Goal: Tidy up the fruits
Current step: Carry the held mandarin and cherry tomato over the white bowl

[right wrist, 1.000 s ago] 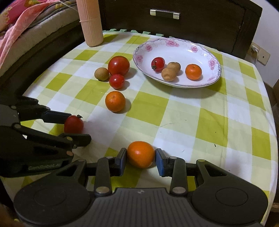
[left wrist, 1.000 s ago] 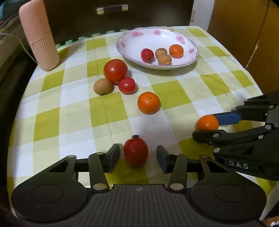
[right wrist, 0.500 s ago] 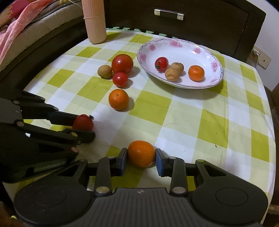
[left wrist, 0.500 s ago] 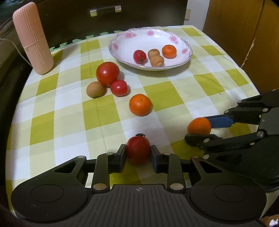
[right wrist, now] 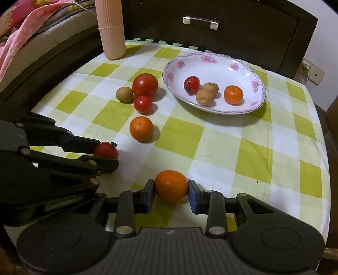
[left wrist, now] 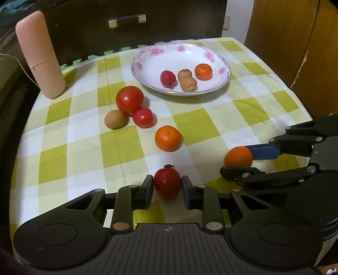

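Observation:
My left gripper is shut on a small red tomato with a dark stem, lifted just above the checked cloth. My right gripper is shut on an orange. In the left wrist view the right gripper shows at the right with the orange. In the right wrist view the left gripper holds the tomato at the left. A flowered white plate at the back holds a small tomato, a tan fruit and a mandarin.
Loose on the cloth lie a big tomato, a smaller tomato, a brown round fruit and another orange. A ribbed pink cylinder stands at the back left. A dark drawer front is behind the table.
The left gripper's fingers closed onto the small tomato. Both grippers have risen and moved a little toward the plate with their fruit.

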`<state>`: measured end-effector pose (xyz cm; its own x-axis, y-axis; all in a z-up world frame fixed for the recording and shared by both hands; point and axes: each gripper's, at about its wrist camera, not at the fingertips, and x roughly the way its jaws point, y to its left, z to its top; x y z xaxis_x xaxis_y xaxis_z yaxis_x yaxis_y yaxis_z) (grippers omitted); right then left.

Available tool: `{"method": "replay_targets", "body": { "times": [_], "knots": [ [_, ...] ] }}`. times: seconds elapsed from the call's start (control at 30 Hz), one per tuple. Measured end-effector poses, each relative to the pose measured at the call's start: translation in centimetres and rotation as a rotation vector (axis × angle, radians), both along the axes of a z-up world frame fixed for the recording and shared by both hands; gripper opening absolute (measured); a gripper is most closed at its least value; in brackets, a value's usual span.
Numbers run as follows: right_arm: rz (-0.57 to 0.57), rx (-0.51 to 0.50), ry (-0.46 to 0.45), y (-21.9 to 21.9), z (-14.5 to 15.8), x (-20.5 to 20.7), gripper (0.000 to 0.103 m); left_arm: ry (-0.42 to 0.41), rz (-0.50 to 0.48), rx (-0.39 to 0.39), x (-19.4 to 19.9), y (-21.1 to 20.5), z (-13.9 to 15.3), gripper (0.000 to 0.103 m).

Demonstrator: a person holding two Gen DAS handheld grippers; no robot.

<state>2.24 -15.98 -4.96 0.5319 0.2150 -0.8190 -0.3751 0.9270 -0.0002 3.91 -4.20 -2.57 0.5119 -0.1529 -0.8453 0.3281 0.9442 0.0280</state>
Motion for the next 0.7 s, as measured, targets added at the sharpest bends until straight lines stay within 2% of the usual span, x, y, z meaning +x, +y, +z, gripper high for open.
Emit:
{"method": "replay_targets", "body": {
  "times": [0.7],
  "knots": [
    [-0.021,0.022,-0.033,-0.2,1.0,0.1,0.032,-0.042,0.015,-0.029,0.8,0.2,1.2,0.035]
  ]
}}
